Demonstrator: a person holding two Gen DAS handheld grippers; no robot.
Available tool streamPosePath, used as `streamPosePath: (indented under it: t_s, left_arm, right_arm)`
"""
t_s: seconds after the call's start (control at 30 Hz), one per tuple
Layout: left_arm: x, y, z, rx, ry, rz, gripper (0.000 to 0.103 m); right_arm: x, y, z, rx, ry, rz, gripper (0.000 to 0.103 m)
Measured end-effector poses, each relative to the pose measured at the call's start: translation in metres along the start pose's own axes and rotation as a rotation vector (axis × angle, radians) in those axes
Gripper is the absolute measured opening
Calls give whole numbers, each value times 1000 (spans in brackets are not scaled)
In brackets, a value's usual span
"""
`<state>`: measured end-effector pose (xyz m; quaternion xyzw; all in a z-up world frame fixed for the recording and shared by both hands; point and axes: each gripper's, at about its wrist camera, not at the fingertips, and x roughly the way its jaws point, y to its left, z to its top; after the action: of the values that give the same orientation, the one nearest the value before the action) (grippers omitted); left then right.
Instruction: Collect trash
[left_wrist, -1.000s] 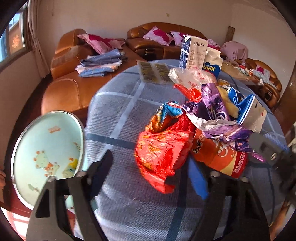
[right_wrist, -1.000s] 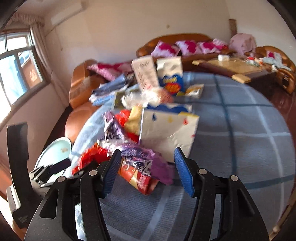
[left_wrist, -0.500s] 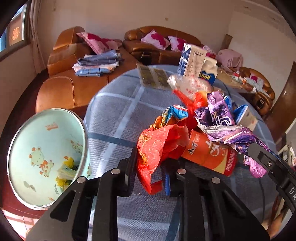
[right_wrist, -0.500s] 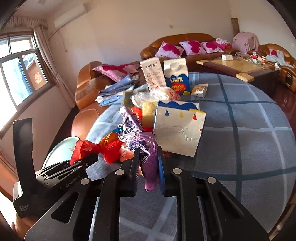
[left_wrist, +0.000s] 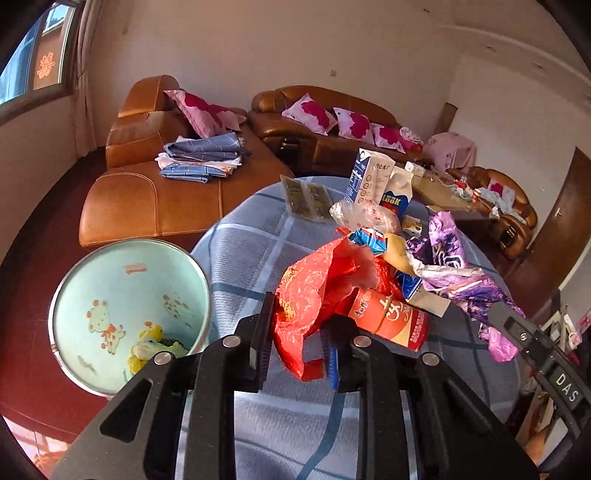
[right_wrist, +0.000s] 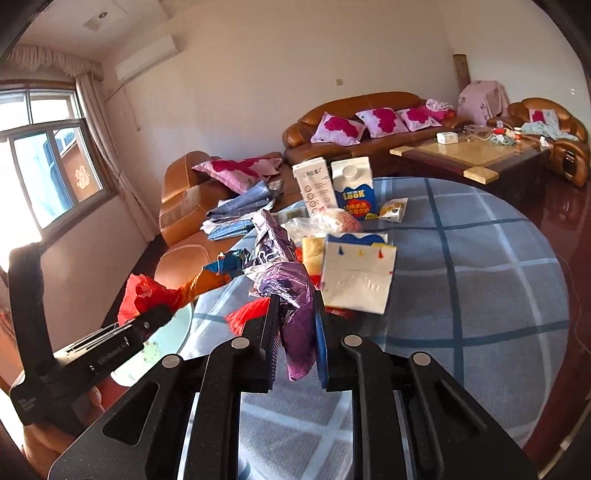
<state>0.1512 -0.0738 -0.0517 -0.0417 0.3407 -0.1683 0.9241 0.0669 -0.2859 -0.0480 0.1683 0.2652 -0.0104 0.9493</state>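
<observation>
Plastic everywhere on the round table (left_wrist: 251, 258), draped in blue-grey checked cloth with a soft woven look. Left gripper (left_wrist: 297, 343) clenched on a crinkled red plastic bag (left_wrist: 314, 295), thin and glossy, printed in yellow, bunched between the ridged black pad and the blue one, one end dangling below the fingers. Right gripper (right_wrist: 295, 343) clamped on a shiny purple foil wrapper (right_wrist: 284, 284), twisted and creased, silver on its inner face, lifted above the cloth with a limp tail hanging between the pads. Just behind the red bag, an orange-red cylindrical packet (left_wrist: 388, 321) lying on its side. Beyond it, a heap of crumpled wrappers, blue, yellow and red, and a flat white paper bag (right_wrist: 358, 277) with small coloured triangles. Further back, standing upright, two cardboard cartons: a tall white box (right_wrist: 314, 188) and a gable-topped milk carton (right_wrist: 354, 188) marked LOOK. Beside them, a knotted clear plastic bag (right_wrist: 328, 221). Down left of the table, on the dark red floor, a round pale-green bin (left_wrist: 129, 314) with a metal rim and cartoon animals inside, a little yellow-green trash at the bottom. Behind all that, glossy brown leather sofas (left_wrist: 147, 192) with pink floral cushions and folded blue fabric.
</observation>
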Motion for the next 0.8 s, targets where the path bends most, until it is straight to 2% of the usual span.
streamPosePath:
  t_s: [0.8]
  left_arm:
    - [-58, 53, -16, -20, -61, 147, 23]
  right_arm:
    - [-14, 76, -24, -117, 20, 86, 17]
